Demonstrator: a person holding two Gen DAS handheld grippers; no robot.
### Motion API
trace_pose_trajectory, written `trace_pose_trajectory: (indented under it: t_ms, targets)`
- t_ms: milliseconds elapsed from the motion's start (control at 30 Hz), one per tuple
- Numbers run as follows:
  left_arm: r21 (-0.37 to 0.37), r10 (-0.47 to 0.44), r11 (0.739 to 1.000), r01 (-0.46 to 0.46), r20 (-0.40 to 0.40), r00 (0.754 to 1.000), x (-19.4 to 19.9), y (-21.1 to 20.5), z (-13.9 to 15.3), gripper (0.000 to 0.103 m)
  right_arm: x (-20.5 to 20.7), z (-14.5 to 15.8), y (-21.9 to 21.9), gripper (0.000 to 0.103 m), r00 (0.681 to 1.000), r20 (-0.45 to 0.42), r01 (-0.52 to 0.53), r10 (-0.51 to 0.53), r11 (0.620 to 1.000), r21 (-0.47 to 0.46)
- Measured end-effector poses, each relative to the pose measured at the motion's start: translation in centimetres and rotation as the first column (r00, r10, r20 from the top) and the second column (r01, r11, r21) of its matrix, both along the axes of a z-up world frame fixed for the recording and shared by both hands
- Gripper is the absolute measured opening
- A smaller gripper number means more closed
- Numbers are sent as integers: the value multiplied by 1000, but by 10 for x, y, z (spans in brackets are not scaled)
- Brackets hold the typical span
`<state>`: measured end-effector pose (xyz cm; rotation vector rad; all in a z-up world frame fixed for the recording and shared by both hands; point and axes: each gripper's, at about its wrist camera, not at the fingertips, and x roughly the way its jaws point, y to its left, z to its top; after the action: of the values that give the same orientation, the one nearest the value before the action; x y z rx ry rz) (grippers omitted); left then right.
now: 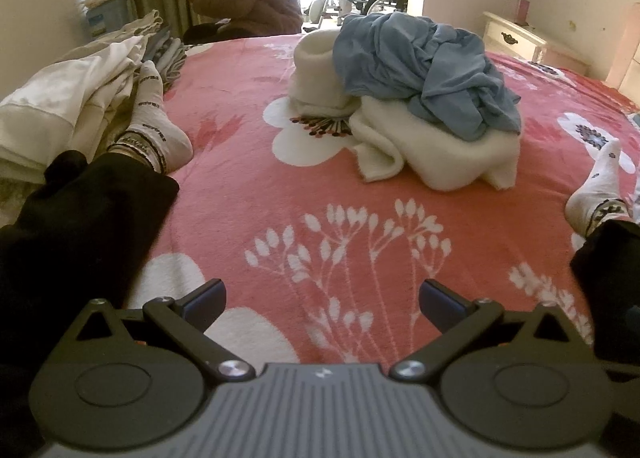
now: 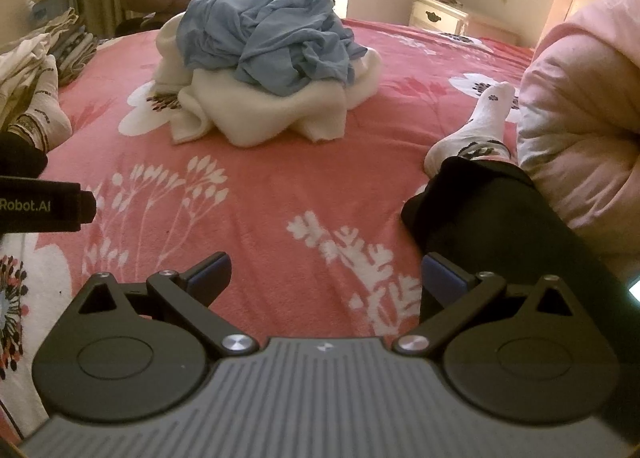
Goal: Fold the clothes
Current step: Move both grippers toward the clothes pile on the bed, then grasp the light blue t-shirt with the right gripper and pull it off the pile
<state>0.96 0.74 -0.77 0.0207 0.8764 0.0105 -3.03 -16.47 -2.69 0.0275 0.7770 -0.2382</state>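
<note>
Ahead of me on the bed [image 1: 304,194] lies a fleecy pink blanket printed with white flowers and sprigs. Near its middle sits a heap of clothes: a thin, crumpled blue garment [image 1: 428,66] draped over a thick, soft cream fleece [image 1: 432,146] that slumps in rounded folds.

At my left, a stack of pale fabric [image 1: 68,98] lies flat along the bed's edge. My legs in black trousers stretch out on either side, ending in white socks; the left sock [image 1: 160,126] bears small dark lettering too blurred for me to read. A puffy pink quilt [image 2: 580,118] bulges at my right.

From the right wrist view I see the side of the left gripper [image 2: 44,204], marked "Robot.AI".

The left gripper's [image 1: 320,298] fingers are spread wide, holding nothing, hovering over bare blanket. The right gripper [image 2: 326,278] is likewise spread and empty, its right finger [image 2: 444,278] close beside my black trouser leg [image 2: 480,210]. The heap lies well ahead of both pairs of fingers, apart from them.
</note>
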Motion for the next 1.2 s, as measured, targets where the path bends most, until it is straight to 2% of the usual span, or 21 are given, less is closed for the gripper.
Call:
trace_pose_trajectory:
  t_ms: [567,833,933,1000,1067,1200]
  targets:
    - [-12,-4,1000,3,-20,1000,2,1,-3,103,1,-1,2,102,1000,-9,-4,4,1000,-5]
    - [-10,-40,999,40,7,999,13,3,-5,103,-1,0,-1,102,1000,4,-4,4,1000,-3]
    - [-7,-64,998,65,77,995,36,4,8,103,7,12,-4,102,999,37,-34,34,999,-20]
    - [-10,-88,996,91,147,985,59,6,20,103,19,33,-4,102,991,96,-85,91,994,-67]
    - [-17,-117,992,123,221,968,86,7,33,103,38,57,-8,102,977,152,-138,149,987,-81]
    - [-28,-172,981,193,343,923,155,1,49,103,102,99,-25,102,945,213,-245,247,969,-37]
